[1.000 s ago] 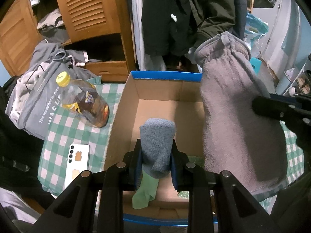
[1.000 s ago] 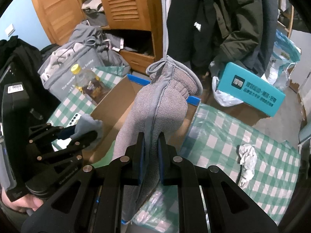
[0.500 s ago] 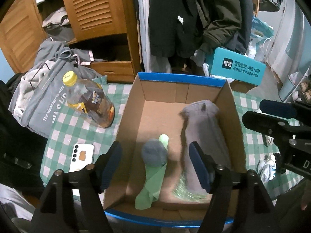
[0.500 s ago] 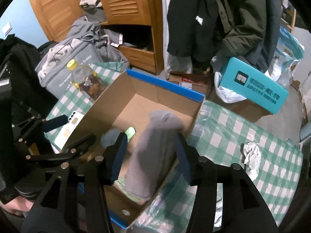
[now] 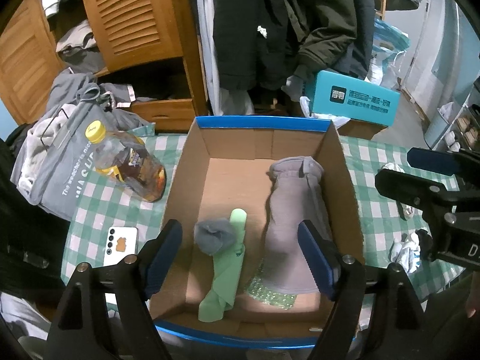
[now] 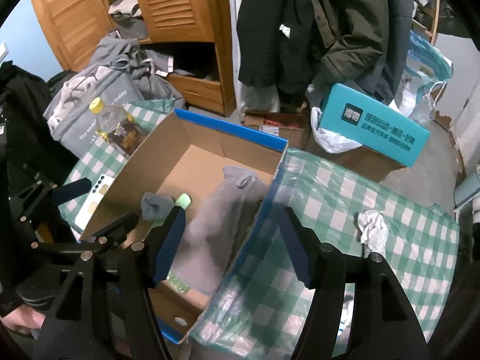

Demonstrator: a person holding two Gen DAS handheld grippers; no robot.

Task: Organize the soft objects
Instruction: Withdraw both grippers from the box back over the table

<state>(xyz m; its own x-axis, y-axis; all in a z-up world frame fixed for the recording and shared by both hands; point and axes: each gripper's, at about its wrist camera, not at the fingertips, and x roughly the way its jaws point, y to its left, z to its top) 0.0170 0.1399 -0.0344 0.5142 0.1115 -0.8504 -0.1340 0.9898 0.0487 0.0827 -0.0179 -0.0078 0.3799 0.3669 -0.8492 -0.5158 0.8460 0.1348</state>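
Note:
An open cardboard box point(image 5: 342, 162) point(image 6: 270, 198) with a blue rim stands on the green checked cloth. Inside it lie a long grey towel point(image 5: 294, 210) point(image 6: 219, 222), a small blue-grey rolled sock point(image 5: 214, 235) point(image 6: 156, 208), a light green cloth point(image 5: 229, 267) point(image 6: 183, 200) and a speckled green patch point(image 5: 271, 295). My left gripper point(image 5: 240, 258) hangs over the box with its jaws still opening and nothing pressed between its pads. My right gripper point(image 6: 229, 244) hovers over the box's right wall, jaws also opening, free of the towel below.
A bottle with a yellow cap point(image 5: 126, 165) and a white phone point(image 5: 121, 246) lie left of the box. Grey bag and clothes point(image 5: 54, 156) crowd the far left. Crumpled white cloths point(image 6: 372, 228) point(image 5: 405, 247) lie on the cloth at right. A teal carton point(image 6: 372, 126) sits behind.
Both grippers opened and let go. The blue-grey sock dropped from the left gripper and the grey towel from the right; both now lie in the box.

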